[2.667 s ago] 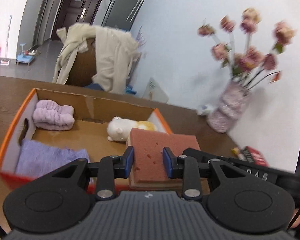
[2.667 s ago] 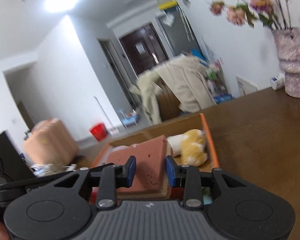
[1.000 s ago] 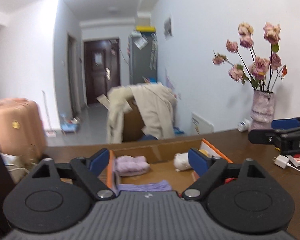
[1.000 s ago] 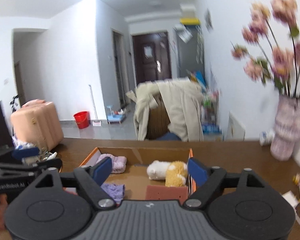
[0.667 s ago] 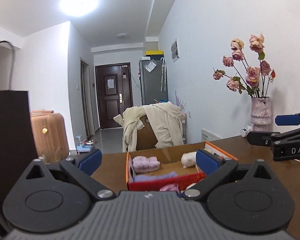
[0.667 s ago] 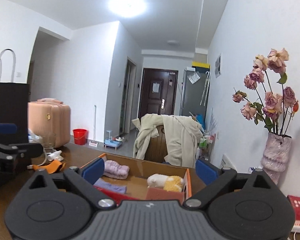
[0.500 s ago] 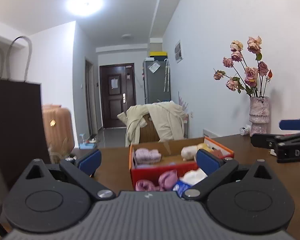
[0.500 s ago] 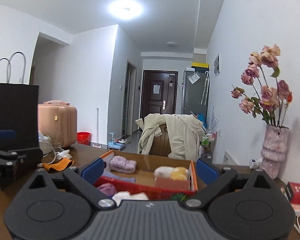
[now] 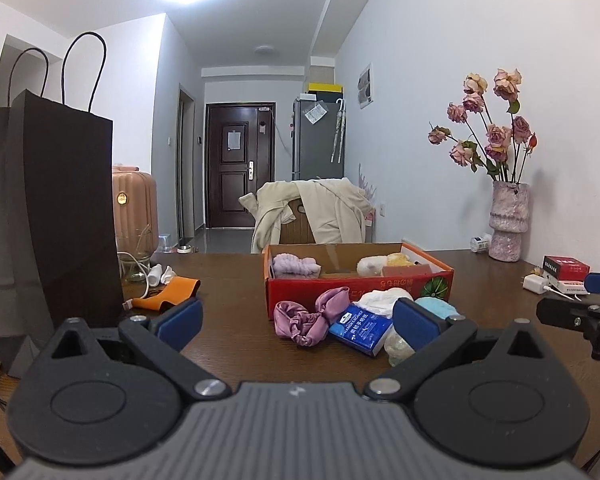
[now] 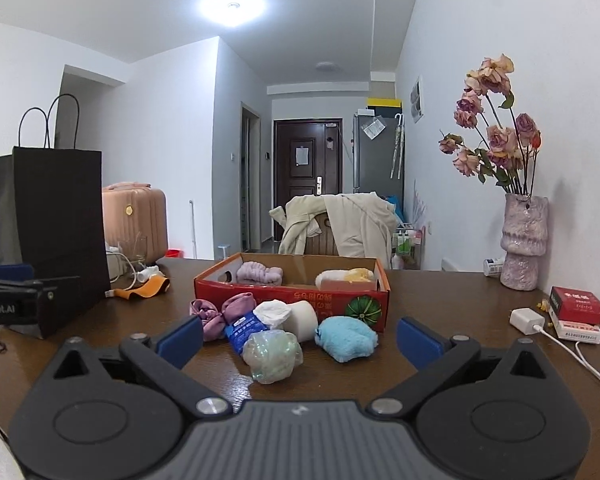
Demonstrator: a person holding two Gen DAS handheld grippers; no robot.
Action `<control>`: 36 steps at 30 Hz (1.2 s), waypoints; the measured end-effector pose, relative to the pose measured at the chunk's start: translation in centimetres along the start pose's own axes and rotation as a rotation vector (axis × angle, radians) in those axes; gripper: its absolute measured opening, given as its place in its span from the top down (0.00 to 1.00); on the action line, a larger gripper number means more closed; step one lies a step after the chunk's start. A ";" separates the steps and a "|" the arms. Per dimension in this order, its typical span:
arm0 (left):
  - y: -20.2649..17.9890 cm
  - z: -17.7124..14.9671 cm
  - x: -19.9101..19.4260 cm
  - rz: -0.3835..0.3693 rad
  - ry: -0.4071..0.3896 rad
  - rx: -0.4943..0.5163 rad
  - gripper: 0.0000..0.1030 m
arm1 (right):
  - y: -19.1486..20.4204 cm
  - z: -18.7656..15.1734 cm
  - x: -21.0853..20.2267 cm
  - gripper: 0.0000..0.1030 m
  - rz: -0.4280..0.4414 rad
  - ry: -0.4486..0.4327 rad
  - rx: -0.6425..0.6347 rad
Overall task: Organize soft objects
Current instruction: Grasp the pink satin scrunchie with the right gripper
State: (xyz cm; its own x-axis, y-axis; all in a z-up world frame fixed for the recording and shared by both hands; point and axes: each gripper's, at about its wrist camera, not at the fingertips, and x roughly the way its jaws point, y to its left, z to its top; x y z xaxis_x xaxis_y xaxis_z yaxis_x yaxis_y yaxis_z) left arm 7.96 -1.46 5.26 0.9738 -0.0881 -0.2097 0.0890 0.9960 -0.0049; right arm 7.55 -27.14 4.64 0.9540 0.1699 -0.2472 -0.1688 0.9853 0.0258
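Note:
A red cardboard box (image 9: 356,284) (image 10: 292,292) stands on the brown table. It holds a lilac towel roll (image 9: 296,266), a white and yellow plush (image 9: 374,264) and a reddish sponge (image 9: 406,271). In front of it lie a pink scrunchie (image 9: 308,318), a blue tissue pack (image 9: 360,330), a white cloth (image 10: 274,312), a white roll (image 10: 302,318), a blue fluffy cloth (image 10: 346,338) and a clear plastic wad (image 10: 274,354). My left gripper (image 9: 296,320) is open and empty, short of the pile. My right gripper (image 10: 299,338) has its jaws opening, with nothing between them.
A tall black paper bag (image 9: 48,220) stands at the left, with an orange strap (image 9: 166,298) and cables beside it. At the right are a vase of roses (image 9: 506,224), a white charger (image 10: 526,320) and red boxes (image 10: 576,304). A coat-draped chair (image 10: 340,220) stands behind the table.
Both grippers let go of the sponge, which now lies in the box. They pulled back and sank lower, jaws spread wide. The loose pile before the box came into view.

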 end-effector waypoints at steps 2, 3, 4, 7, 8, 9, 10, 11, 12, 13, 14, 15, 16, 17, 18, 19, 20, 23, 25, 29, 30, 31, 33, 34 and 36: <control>-0.1 0.0 0.5 0.002 0.009 0.000 0.00 | 0.1 0.0 0.2 0.00 0.010 0.006 0.000; 0.0 -0.1 0.8 0.004 0.015 -0.003 0.00 | 0.1 0.1 0.4 0.00 0.011 0.006 -0.001; 0.0 0.0 1.1 0.003 0.020 -0.007 0.00 | 0.1 0.1 0.7 0.00 0.010 0.009 0.001; 0.3 0.1 2.4 0.000 0.035 -0.020 0.00 | -0.4 0.1 1.4 0.00 0.006 0.025 0.015; 0.4 0.1 2.9 0.001 0.043 -0.025 0.00 | -0.5 0.2 1.8 0.00 0.005 0.032 0.020; 0.5 0.1 3.5 0.000 0.051 -0.031 0.00 | -0.6 0.2 2.2 0.01 0.007 0.039 0.024; 0.6 0.1 4.1 -0.006 0.059 -0.034 0.00 | -0.7 0.3 2.7 0.02 0.013 0.046 0.029; 0.8 0.0 4.8 -0.009 0.069 -0.037 0.00 | -0.8 0.4 3.2 0.02 0.017 0.053 0.035; 0.9 -0.1 5.7 -0.013 0.083 -0.037 0.01 | -0.9 0.6 3.9 0.02 0.021 0.061 0.039; 1.0 -0.2 6.7 -0.020 0.100 -0.030 0.04 | -0.9 0.7 4.7 0.03 0.024 0.069 0.039; 1.2 -0.4 7.9 -0.021 0.123 -0.020 0.11 | -0.9 0.9 5.5 0.05 0.026 0.076 0.036; 1.4 -0.6 9.2 -0.015 0.147 -0.020 0.18 | -0.8 1.1 6.5 0.07 0.033 0.084 0.029; 1.7 -0.7 10.3 -0.018 0.167 -0.027 0.21 | -0.7 1.4 7.5 0.09 0.041 0.093 0.022; 2.0 -0.8 11.5 -0.021 0.188 -0.038 0.24 | -0.6 1.7 8.6 0.10 0.042 0.101 0.013; 2.4 -0.8 12.8 -0.023 0.204 -0.050 0.24 | -0.5 2.0 9.6 0.10 0.041 0.106 0.005; 2.7 -0.8 13.9 -0.021 0.217 -0.057 0.25 | -0.5 2.3 10.6 0.10 0.044 0.109 0.001; 3.0 -0.8 15.0 -0.018 0.231 -0.065 0.26 | -0.3 2.5 11.7 0.11 0.049 0.114 -0.003; 3.6 -0.8 17.9 -0.027 0.254 -0.071 0.26 | 0.2 3.3 15.0 0.12 0.068 0.132 -0.026; 3.7 -1.1 19.8 -0.035 0.280 -0.056 0.28 | 0.8 3.6 17.4 0.13 0.086 0.150 -0.037; 3.4 -2.2 23.5 -0.073 0.368 -0.008 0.38 | 2.1 3.8 22.5 0.22 0.135 0.212 -0.045; 3.4 -2.5 24.3 -0.081 0.390 -0.006 0.47 | 2.4 3.7 23.8 0.23 0.144 0.231 -0.044; 3.5 -2.7 25.0 -0.091 0.413 -0.010 0.51 | 2.7 3.8 25.2 0.26 0.150 0.256 -0.044; 3.9 -2.9 25.7 -0.126 0.416 -0.034 0.57 | 3.4 3.7 27.4 0.30 0.161 0.280 -0.050; 4.1 -2.9 25.9 -0.134 0.415 -0.041 0.59 | 3.7 3.6 28.3 0.33 0.163 0.289 -0.056; 4.4 -3.0 26.4 -0.150 0.408 -0.054 0.72 | 4.2 3.4 30.0 0.34 0.161 0.301 -0.059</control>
State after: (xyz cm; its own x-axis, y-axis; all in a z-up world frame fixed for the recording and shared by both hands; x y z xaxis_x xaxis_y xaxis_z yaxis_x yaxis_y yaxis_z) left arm 33.42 0.62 -3.18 0.7876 -0.2302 -0.5716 0.2020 0.9728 -0.1134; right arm 36.29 -17.84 0.64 0.7993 0.3019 -0.5196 -0.3339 0.9420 0.0337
